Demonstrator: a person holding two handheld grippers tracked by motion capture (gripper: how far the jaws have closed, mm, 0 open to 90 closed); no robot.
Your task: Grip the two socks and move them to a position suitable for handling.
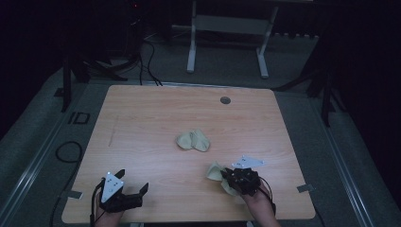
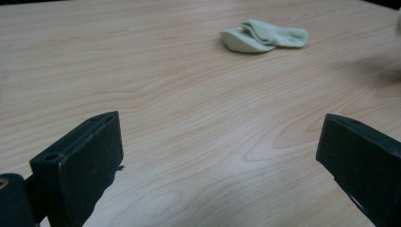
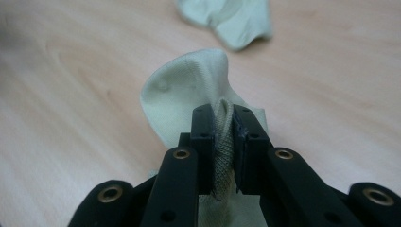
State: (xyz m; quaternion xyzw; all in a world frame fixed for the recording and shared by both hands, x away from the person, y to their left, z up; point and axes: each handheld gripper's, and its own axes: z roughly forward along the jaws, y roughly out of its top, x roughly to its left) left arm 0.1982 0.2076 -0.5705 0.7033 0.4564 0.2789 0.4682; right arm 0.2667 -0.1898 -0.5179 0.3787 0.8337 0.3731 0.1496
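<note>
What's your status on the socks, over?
Right gripper shut on one sock. Left gripper open, holding nothing, low over the table. Second sock mid-table, nothing in the way.

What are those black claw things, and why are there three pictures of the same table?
A person sits at a wooden table and holds a grabbing tool in each hand. One picture is taken from above. The other two come from small cameras riding on the tools, looking along their black jaws. The left gripper rests near the table's edge with its jaws wide apart and nothing between them. The right gripper has its jaws pinched on a pale green sock. A second sock lies crumpled in the middle of the table.
</note>
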